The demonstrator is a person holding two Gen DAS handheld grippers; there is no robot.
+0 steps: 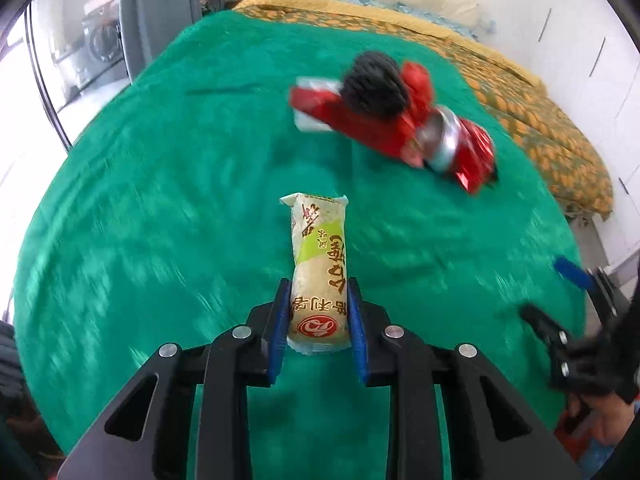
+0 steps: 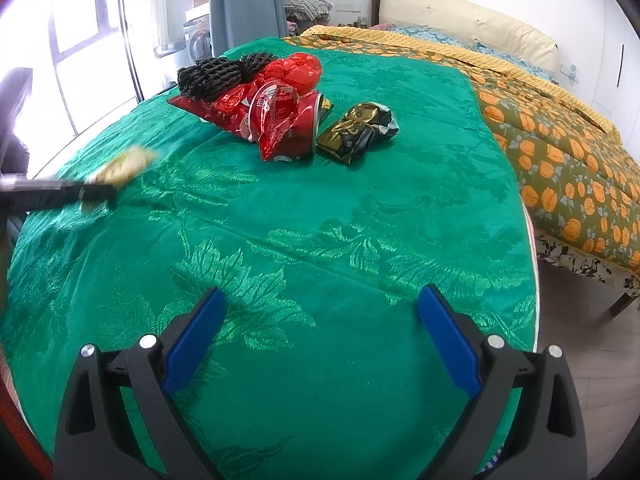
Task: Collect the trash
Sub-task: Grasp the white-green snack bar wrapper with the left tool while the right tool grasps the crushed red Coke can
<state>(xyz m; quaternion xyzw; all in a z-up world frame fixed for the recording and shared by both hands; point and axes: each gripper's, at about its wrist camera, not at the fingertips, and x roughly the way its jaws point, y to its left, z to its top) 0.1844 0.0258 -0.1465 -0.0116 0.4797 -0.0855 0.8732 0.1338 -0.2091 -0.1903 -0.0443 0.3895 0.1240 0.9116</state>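
My left gripper (image 1: pixel 319 292) is shut on a yellow-green snack packet (image 1: pixel 320 264), which sticks out forward between the blue pads above the green bedspread (image 1: pixel 160 200). In the right wrist view the same packet (image 2: pixel 124 166) shows blurred at the far left, in the left gripper (image 2: pixel 98 192). A pile of trash lies farther back: a crushed red can (image 2: pixel 292 128), red wrappers (image 2: pixel 296 68), a black foam net (image 2: pixel 216 74) and a gold-black wrapper (image 2: pixel 356 130). My right gripper (image 2: pixel 322 300) stands open over bare bedspread, well short of the pile.
An orange-flowered quilt (image 2: pixel 560 152) covers the bed on the right, with a cream headboard (image 2: pixel 460 16) behind it. A grey curtain (image 2: pixel 248 0) and glass doors stand at the back left. The floor (image 2: pixel 580 328) shows past the bedspread's right edge.
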